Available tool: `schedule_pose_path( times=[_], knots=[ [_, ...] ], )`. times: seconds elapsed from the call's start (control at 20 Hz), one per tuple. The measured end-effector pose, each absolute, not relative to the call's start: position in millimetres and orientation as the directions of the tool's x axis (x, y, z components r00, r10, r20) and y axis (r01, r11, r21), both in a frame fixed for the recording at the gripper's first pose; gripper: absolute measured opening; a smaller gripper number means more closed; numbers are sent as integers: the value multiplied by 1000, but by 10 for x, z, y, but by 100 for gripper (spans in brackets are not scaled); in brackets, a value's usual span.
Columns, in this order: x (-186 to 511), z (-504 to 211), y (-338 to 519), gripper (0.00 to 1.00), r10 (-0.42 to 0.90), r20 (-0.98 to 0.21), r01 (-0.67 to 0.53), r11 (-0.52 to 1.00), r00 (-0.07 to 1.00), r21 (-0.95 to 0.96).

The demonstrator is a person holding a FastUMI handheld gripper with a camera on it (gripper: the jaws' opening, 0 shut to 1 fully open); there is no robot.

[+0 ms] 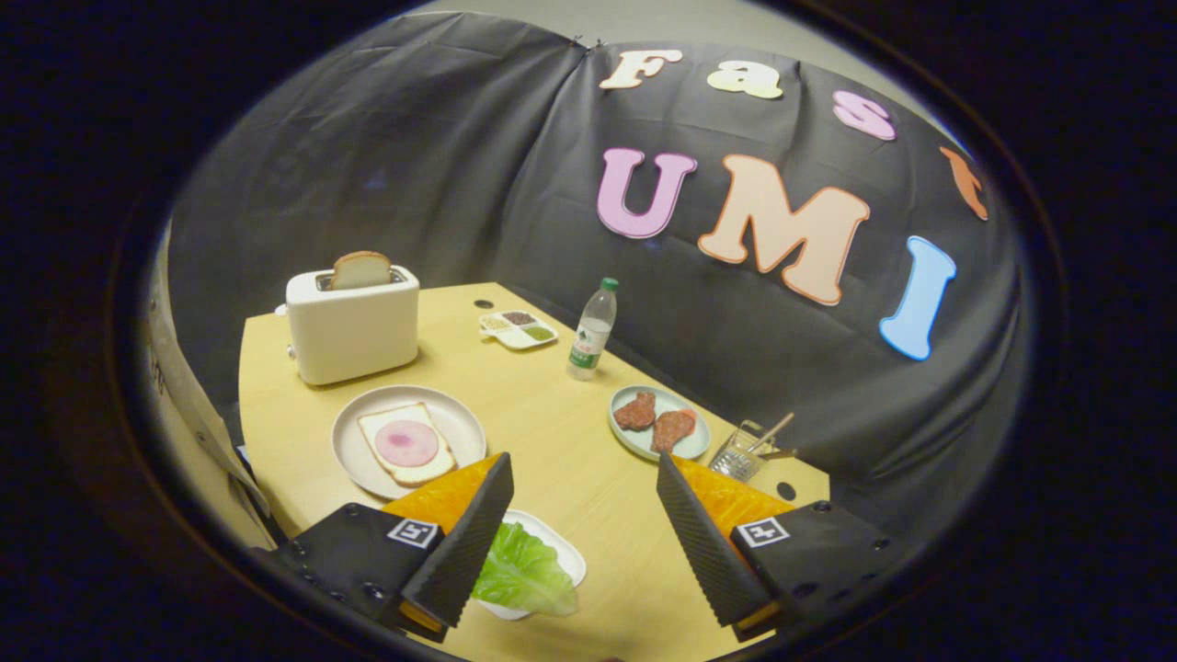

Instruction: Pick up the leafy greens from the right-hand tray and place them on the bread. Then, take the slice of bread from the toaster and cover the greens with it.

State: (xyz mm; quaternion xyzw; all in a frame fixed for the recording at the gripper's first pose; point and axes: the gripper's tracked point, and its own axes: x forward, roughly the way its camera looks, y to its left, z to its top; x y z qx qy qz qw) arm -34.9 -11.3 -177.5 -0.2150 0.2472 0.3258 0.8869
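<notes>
A green lettuce leaf (524,572) lies on a small white tray (559,546) low between my fingers, close to the left finger (469,538). My gripper (584,471) hangs above the table, open, holding nothing. Beyond the left finger a white plate (460,428) carries a bread slice (406,445) topped with a pink round of ham. Farther back stands a white toaster (351,324) with a second bread slice (360,269) poking up from its slot.
A small plate with two pieces of meat (658,424) lies beyond the right finger, a glass holder with sticks (741,452) beside it. A water bottle (591,332) and a divided condiment dish (518,329) stand near the back of the wooden table (570,432).
</notes>
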Motion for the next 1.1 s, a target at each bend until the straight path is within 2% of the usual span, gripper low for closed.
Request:
schedule_pose_path(
  times=[0.3,1.1],
  knots=[
    [-499,-2321,-191,100,448,-696,-743,644,561,-184],
    [-913,-3320,-251,100,387,-853,-824,560,352,-86]
  ],
)
